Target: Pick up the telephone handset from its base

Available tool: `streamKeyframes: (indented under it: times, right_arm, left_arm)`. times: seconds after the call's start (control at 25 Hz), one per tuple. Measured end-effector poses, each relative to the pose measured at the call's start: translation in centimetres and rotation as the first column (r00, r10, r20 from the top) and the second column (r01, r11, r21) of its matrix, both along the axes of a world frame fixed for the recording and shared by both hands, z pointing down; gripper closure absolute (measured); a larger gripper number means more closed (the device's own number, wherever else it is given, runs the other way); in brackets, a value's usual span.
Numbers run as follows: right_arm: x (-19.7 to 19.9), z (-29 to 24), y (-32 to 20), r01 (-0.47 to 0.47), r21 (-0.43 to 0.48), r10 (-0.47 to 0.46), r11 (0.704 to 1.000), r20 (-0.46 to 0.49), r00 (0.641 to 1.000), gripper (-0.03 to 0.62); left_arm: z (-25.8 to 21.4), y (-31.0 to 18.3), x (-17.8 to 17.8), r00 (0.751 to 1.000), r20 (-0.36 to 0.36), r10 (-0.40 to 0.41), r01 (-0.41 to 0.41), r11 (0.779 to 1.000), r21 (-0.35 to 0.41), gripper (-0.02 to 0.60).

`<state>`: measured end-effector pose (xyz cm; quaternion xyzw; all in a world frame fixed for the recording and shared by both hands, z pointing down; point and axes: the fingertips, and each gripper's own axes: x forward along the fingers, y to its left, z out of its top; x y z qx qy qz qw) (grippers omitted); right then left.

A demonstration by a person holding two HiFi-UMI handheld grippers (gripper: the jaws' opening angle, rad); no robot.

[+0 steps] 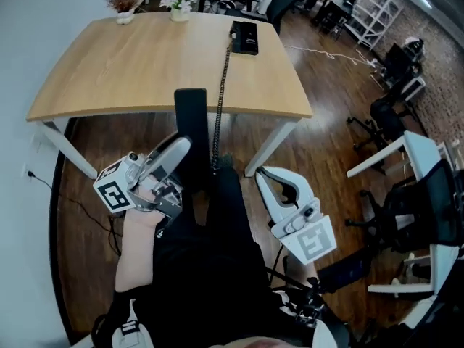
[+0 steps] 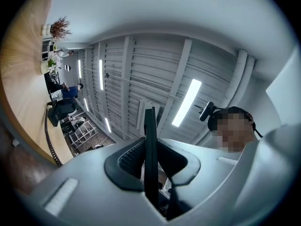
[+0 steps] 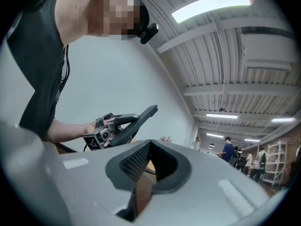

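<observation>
The black telephone base (image 1: 244, 37) sits at the far right side of the wooden table (image 1: 109, 64). Its coiled cord (image 1: 220, 93) runs off the table's front edge to the black handset (image 1: 191, 118), which hangs in the air in front of the table. My left gripper (image 1: 185, 146) is shut on the handset's lower part. In the left gripper view the handset (image 2: 150, 126) shows edge-on between the jaws, with the cord (image 2: 49, 138) at the left. My right gripper (image 1: 267, 174) is lower right of the handset, jaws shut and holding nothing. The right gripper view shows the handset (image 3: 139, 119) held up.
Two small flower pots (image 1: 179, 3) stand at the table's far edge. Office chairs and white desks (image 1: 406, 187) crowd the right side over a dark wooden floor. A white wall (image 1: 22, 42) runs along the left. People stand far off in the room (image 3: 229, 149).
</observation>
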<state>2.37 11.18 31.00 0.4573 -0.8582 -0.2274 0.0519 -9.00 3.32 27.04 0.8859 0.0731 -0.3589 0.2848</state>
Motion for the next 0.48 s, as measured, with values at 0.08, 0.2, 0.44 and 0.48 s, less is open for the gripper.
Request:
streamKeyframes:
  times: [0.08,0.2,0.44,0.48]
  right_arm:
    - [-0.5,-0.2,-0.8,0.04,0.028,-0.039,0.999,-0.038,0.999,0.591]
    - [1.1,0.5,-1.8,0.097,0.062,-0.093,0.993,-0.064,0.994,0.591]
    - [3.3,0.7,-2.9,0.024,-0.031,-0.023,0.999,0.039,0.999,0.591]
    - [3.4,0.8,-2.9,0.022,-0.034,-0.02,0.999,0.042,0.999,0.591]
  left_arm:
    - [-0.1,-0.5,-0.6,0.999,-0.038,0.002,-0.003,1.0,-0.018,0.505]
    - [0.3,-0.9,0.5,0.997,-0.061,-0.05,0.049,0.998,-0.026,0.505]
    - [0.8,-1.5,2.4,0.999,-0.042,-0.033,0.032,0.999,-0.023,0.505]
    - [0.8,-1.6,2.4,0.999,-0.041,-0.032,0.031,0.999,-0.023,0.505]
